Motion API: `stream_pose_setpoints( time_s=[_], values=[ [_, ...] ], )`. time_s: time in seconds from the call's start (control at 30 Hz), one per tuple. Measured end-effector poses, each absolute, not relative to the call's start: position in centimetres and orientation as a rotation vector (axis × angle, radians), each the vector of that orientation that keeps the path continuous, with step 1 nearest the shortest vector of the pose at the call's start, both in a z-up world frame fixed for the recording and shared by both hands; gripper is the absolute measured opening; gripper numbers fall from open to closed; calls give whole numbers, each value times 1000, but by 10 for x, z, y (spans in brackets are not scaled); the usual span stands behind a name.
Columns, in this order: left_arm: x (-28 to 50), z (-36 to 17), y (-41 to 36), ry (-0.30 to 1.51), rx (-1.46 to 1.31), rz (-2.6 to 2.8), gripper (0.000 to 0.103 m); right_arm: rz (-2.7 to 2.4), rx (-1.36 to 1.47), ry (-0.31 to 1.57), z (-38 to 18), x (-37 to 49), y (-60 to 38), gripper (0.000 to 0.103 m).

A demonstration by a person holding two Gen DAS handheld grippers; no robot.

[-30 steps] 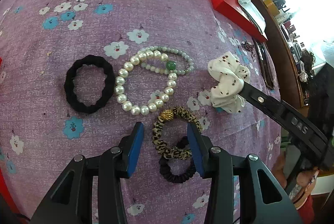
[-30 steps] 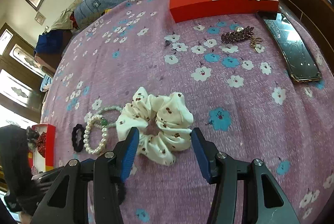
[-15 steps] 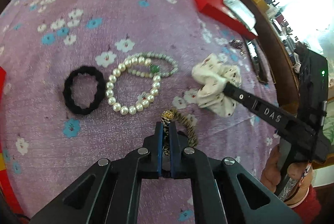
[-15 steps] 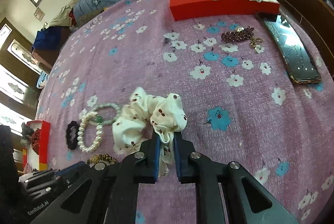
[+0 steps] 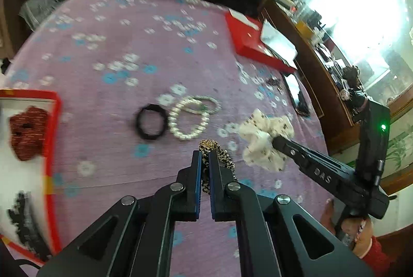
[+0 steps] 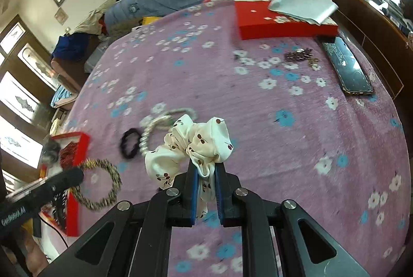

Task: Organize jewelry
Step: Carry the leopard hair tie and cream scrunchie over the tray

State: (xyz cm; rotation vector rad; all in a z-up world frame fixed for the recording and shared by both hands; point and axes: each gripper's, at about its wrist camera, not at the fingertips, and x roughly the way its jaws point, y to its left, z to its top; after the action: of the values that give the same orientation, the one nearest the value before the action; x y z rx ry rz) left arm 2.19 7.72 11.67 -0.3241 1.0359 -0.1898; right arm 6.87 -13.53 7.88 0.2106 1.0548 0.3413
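Note:
My left gripper [image 5: 204, 157] is shut on a leopard-print hair tie [image 5: 219, 152] with a gold bead, held above the purple floral cloth; it also shows hanging in the right wrist view [image 6: 100, 184]. My right gripper [image 6: 206, 168] is shut on a white spotted scrunchie [image 6: 191, 145], lifted off the cloth; it also shows in the left wrist view [image 5: 265, 137]. On the cloth lie a black hair tie [image 5: 151, 122], a pearl bracelet [image 5: 188, 122] and a pale green bead bracelet [image 5: 209, 105]. A red-rimmed open box [image 5: 53, 137] with a dark red scrunchie [image 5: 27, 132] sits at the left.
A red flat box [image 6: 281, 21] with papers on it lies at the far side. A dark phone-like slab [image 6: 347, 68] and a small purple bead piece [image 6: 299, 55] lie near the right edge. A wooden cabinet [image 5: 309, 63] borders the right.
Both grippers, shut on their hair ties half a second ago, have risen from the cloth, lifting the leopard tie and the scrunchie. The small black tie below the leopard one is out of view.

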Motion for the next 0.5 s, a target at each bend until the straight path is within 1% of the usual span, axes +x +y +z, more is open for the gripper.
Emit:
stream_pose_setpoints(
  time_s=[0.3,0.5],
  values=[
    [-28,133,168,974,-358,-50,5,416,174,1048,100,36,-70,13],
    [-62,129,253,947,-428,92,5,489,132,1049,107,21,-14,13]
  ],
)
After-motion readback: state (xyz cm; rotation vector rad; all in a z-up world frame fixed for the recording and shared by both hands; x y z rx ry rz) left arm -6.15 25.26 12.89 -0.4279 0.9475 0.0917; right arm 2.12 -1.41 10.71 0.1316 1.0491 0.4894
